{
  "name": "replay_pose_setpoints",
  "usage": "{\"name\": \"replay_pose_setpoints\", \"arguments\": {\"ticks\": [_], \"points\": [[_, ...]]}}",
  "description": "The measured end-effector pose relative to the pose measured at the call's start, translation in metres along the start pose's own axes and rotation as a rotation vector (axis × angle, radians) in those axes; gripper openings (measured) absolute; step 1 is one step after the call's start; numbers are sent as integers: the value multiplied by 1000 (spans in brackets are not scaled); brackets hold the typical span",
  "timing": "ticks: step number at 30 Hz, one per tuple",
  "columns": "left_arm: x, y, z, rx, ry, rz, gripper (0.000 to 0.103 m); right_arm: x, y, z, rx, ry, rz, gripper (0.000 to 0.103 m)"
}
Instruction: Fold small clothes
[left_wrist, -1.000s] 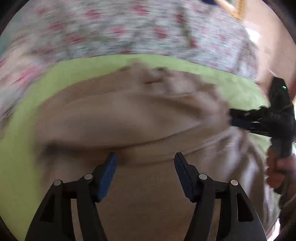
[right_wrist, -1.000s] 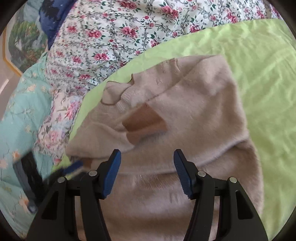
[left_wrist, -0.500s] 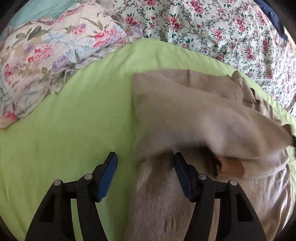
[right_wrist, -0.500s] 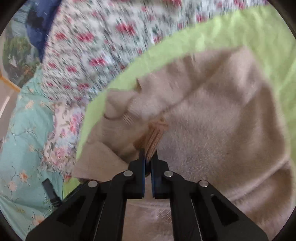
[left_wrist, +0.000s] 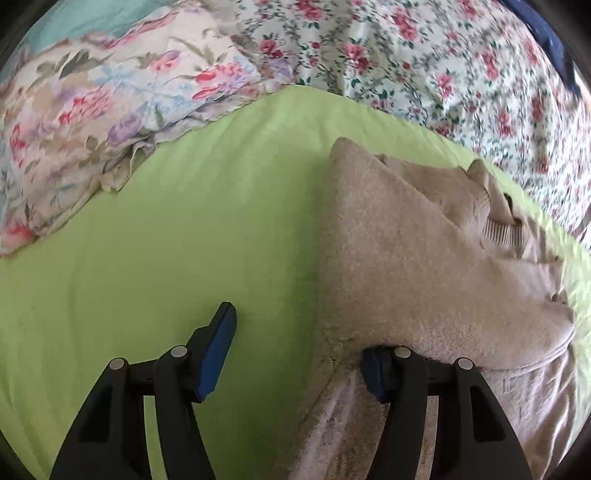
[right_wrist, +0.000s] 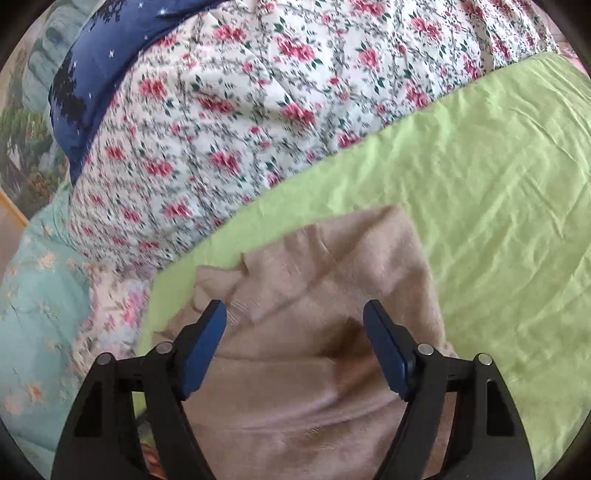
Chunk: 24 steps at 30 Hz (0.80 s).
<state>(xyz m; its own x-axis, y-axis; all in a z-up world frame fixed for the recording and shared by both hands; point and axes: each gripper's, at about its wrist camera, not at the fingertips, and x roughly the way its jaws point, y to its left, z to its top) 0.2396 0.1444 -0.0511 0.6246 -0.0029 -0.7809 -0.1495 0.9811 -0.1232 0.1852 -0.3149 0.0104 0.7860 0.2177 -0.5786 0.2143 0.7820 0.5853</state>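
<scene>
Beige sweater (left_wrist: 406, 258): long axis near-to-far, right of left gripper (left_wrist: 295, 347).
Left gripper: spread, straddling its left edge.
Right gripper (right_wrist: 294, 332): jaws opening, empty, above sweater.

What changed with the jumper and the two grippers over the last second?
The right gripper pinched the brown-cuffed sleeve, laid it across the jumper and let go; its jaws are opening with nothing between them. The left gripper swung to the jumper's folded side edge, jaws apart as before. The jumper remains on the green sheet.
</scene>
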Motion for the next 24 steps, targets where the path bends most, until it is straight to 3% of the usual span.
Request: {"name": "replay_pose_setpoints", "arguments": {"ticks": [4,8,13,15,18,24], "points": [[1,6,-1,-36,-2,-15,63,9,-23,-23,-22,61,21,76],[-2,25,-4,-144,-9,-65,63,20,-37,-35,-67,118,27,74],[-21,15,-19,54,60,-135,62,18,-37,-32,-156,106,84,75],[-37,19,-22,89,58,-188,62,17,-30,-28,-263,104,88,75],[-50,25,-7,82,15,-187,63,16,-19,-27,-496,141,74,75],[-19,-3,40,73,13,-176,64,29,8,-41,-872,263,76,75]]}}
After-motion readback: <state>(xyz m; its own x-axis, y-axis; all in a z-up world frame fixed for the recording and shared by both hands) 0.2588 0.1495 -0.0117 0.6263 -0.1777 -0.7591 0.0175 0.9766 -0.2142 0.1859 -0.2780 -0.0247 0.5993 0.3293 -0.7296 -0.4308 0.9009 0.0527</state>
